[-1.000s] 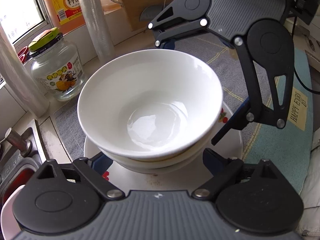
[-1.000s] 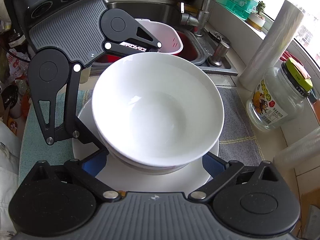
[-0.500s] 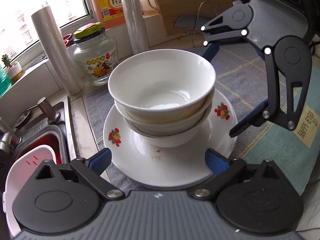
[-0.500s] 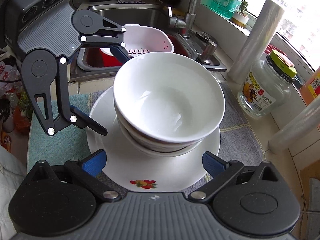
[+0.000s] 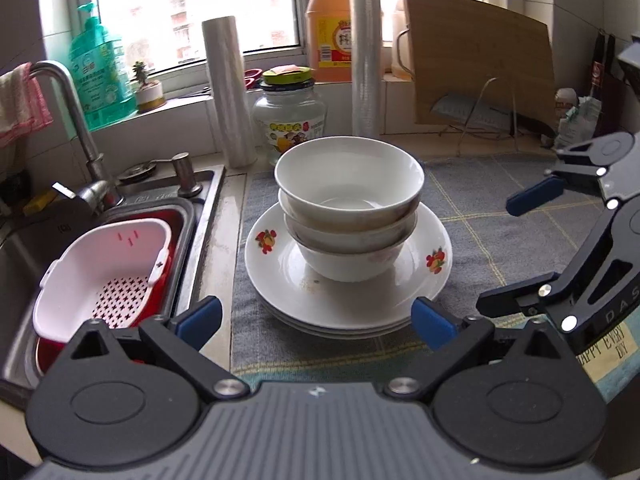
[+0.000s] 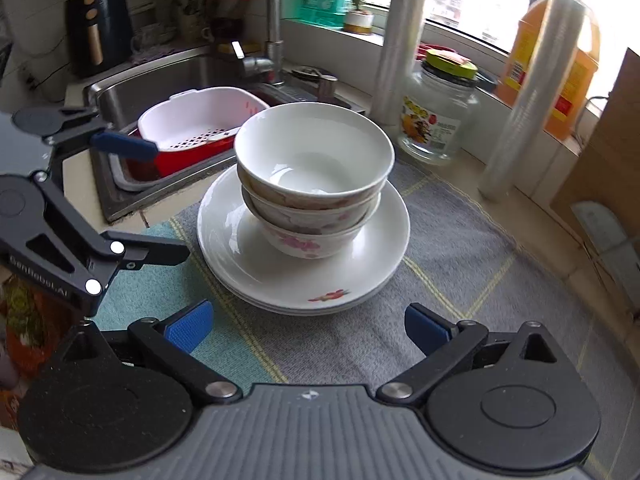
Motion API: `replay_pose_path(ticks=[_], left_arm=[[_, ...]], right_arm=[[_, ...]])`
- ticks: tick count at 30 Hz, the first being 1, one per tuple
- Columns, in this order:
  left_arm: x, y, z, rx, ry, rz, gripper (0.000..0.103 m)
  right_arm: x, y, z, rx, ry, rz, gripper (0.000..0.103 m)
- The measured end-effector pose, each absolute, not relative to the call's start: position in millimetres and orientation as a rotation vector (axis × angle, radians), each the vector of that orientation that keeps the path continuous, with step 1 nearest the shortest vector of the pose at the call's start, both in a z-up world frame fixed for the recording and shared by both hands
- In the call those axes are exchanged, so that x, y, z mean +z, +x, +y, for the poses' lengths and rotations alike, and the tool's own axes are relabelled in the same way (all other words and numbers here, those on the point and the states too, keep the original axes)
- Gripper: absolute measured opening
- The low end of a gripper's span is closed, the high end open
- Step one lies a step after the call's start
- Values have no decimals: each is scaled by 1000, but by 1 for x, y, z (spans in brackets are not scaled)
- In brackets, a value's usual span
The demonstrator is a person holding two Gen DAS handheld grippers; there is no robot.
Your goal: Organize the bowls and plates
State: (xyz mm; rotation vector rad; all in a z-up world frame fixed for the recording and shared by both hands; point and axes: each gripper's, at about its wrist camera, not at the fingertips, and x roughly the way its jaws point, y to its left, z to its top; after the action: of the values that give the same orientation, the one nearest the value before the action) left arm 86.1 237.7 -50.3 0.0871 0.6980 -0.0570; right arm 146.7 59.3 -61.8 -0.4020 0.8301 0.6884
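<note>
Three white bowls [image 5: 349, 204] stand nested upright on a stack of white plates [image 5: 280, 276] with fruit prints, on a grey cloth mat. The same bowls [image 6: 314, 178] and plates [image 6: 236, 248] show in the right wrist view. My left gripper [image 5: 316, 318] is open and empty, just short of the plates' near rim; it also shows in the right wrist view [image 6: 138, 200] left of the stack. My right gripper [image 6: 306, 326] is open and empty in front of the plates; it also shows at the right of the left wrist view [image 5: 516, 252].
A sink [image 5: 200, 200] with a white strainer basket [image 5: 108, 268] in a red tub lies left of the mat. A glass jar [image 5: 290, 120], two film rolls [image 5: 229, 92], oil jugs [image 5: 330, 24] and a leaning cutting board [image 5: 480, 64] stand behind. A faucet [image 5: 76, 120] rises over the sink.
Both grippers have pulled back and away from the stack, and the views now look at it from lower and farther. The bowls and plates have stayed put.
</note>
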Motion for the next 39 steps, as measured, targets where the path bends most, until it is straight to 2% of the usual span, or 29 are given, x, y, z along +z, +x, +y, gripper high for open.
replay_pose_path(ticks=[9,19,39], left_arm=[[-22,36,219,149,-119,749,100],[5,9,202,214,-94,736,101],[17,9,194,218,-76,717,101]], right_arm=[[-51,109,32,361,-167,927,103],[-19,76,20,341,-123,832,103],[-8,67,13,318,-117,795,103]])
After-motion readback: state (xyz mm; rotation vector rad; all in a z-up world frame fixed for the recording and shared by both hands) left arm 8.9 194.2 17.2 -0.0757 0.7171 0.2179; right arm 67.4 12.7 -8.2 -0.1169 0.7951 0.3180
